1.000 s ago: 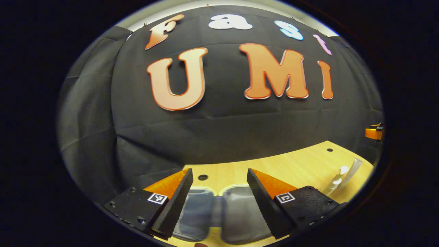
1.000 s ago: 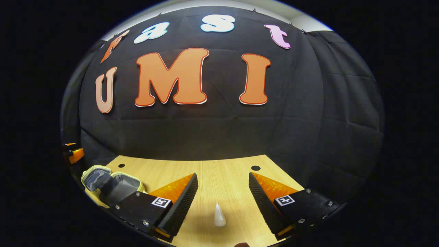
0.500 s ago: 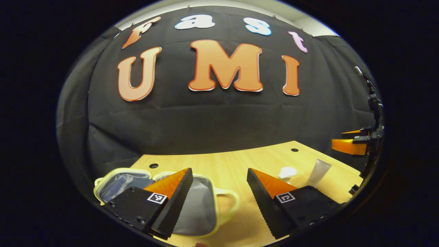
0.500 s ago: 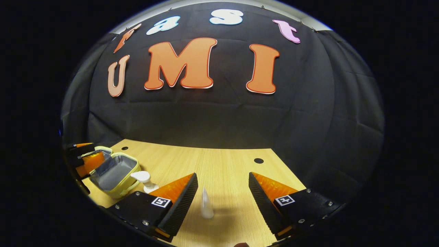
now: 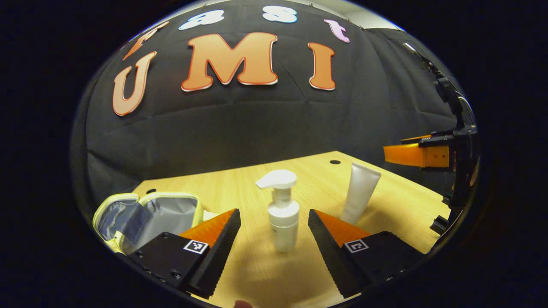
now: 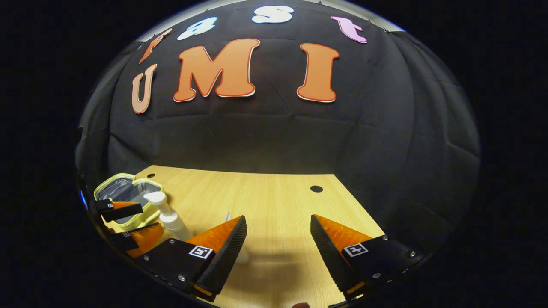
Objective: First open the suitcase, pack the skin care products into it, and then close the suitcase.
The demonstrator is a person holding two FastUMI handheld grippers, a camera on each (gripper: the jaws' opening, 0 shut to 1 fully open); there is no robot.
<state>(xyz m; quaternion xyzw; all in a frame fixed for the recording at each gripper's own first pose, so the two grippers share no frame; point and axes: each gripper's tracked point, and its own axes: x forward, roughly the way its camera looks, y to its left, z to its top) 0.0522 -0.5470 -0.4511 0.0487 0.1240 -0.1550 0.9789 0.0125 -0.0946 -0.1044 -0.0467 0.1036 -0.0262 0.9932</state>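
Observation:
In the left gripper view, a white pump bottle (image 5: pixel 282 216) stands upright on the wooden table (image 5: pixel 239 184), just ahead of my open left gripper (image 5: pixel 274 214), in line with the gap between its fingers and untouched. A white tube (image 5: pixel 358 192) stands on its cap to the right. The small yellow-green suitcase (image 5: pixel 145 211) lies open at the left, grey lining showing. My right gripper (image 5: pixel 421 155) hangs at the far right. In the right gripper view, the right gripper (image 6: pixel 278 220) is open over bare table; the tube (image 6: pixel 244 256) is mostly hidden behind its left finger.
In the right gripper view the open suitcase (image 6: pixel 124 190), the pump bottle (image 6: pixel 165 214) and the left gripper (image 6: pixel 135 226) cluster at the far left. Round holes (image 6: pixel 316 188) mark the table (image 6: pixel 274 192) near the black cloth wall at its back edge.
The left gripper swung right, away from the open suitcase, and now faces the pump bottle. The right gripper shifted, so the tube slid behind its left finger. Both stayed open.

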